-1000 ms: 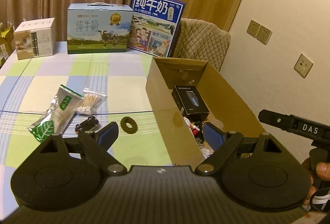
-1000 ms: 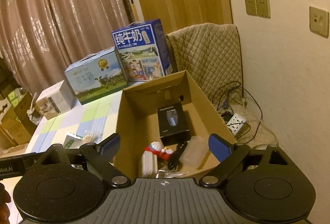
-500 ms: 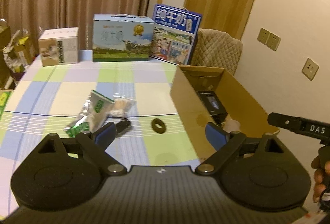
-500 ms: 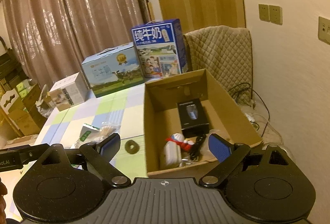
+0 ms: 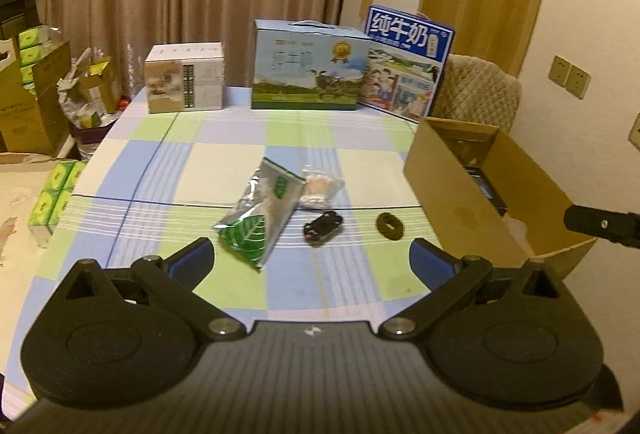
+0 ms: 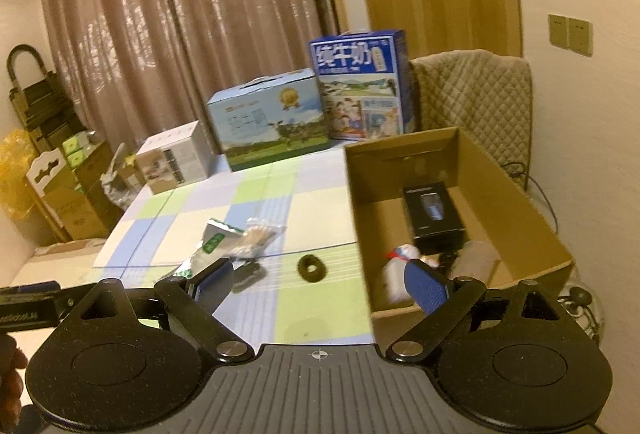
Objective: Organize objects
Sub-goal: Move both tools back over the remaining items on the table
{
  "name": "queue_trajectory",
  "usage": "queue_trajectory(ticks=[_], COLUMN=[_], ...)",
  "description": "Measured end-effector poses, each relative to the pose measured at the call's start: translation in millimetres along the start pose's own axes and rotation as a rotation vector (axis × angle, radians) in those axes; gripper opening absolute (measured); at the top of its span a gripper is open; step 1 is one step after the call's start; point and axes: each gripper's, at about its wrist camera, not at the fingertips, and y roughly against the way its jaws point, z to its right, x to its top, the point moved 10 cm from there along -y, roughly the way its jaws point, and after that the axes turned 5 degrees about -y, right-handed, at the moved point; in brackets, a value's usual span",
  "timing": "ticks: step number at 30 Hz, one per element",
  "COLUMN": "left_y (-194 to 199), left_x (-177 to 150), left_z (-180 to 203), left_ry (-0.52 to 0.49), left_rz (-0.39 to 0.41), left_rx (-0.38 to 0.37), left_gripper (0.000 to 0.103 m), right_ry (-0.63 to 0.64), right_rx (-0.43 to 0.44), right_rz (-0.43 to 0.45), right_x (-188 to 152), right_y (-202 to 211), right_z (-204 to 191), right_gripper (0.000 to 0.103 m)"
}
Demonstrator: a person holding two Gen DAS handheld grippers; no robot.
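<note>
On the checked tablecloth [image 5: 208, 170] lie a silver-green foil pouch [image 5: 260, 214], a clear bag of cotton swabs [image 5: 320, 186], a small black toy car [image 5: 323, 227] and a dark ring [image 5: 390, 225]. An open cardboard box [image 5: 448, 194] stands at the table's right edge; in the right wrist view the box [image 6: 520, 218] holds a black packet [image 6: 434, 210], a white figure [image 6: 396, 270] and clear bags. My left gripper [image 5: 312, 262] is open and empty, above the table's near edge. My right gripper [image 6: 318, 282] is open and empty, near the box's front.
Two milk cartons [image 5: 310, 66] [image 5: 406, 62] and a white box [image 5: 184, 78] stand along the table's far edge. A quilted chair [image 6: 472, 98] is behind the cardboard box. Boxes and clutter [image 5: 36, 94] fill the floor at left. The wall is at right.
Both grippers have pulled back and up from the cardboard box, so more of the table shows. Both stay open and empty. The objects on the table have not moved.
</note>
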Motion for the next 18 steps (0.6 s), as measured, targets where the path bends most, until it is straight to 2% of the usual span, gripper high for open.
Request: queue_trajectory(ticks=[12, 18], left_y=[-21.4, -43.1], left_x=[-7.2, -7.3], left_z=[-10.7, -18.3], left_ry=[-0.031, -0.075], left_rz=[-0.029, -0.042], left_rx=[-0.017, -0.021], left_gripper=[0.102, 0.102], right_ry=[0.045, 0.065], right_rx=[0.042, 0.026], right_rz=[-0.038, -0.051], right_x=[-17.1, -22.7], right_y=[-27.9, -49.9], right_z=[-23.8, -26.4], right_gripper=[0.09, 0.089])
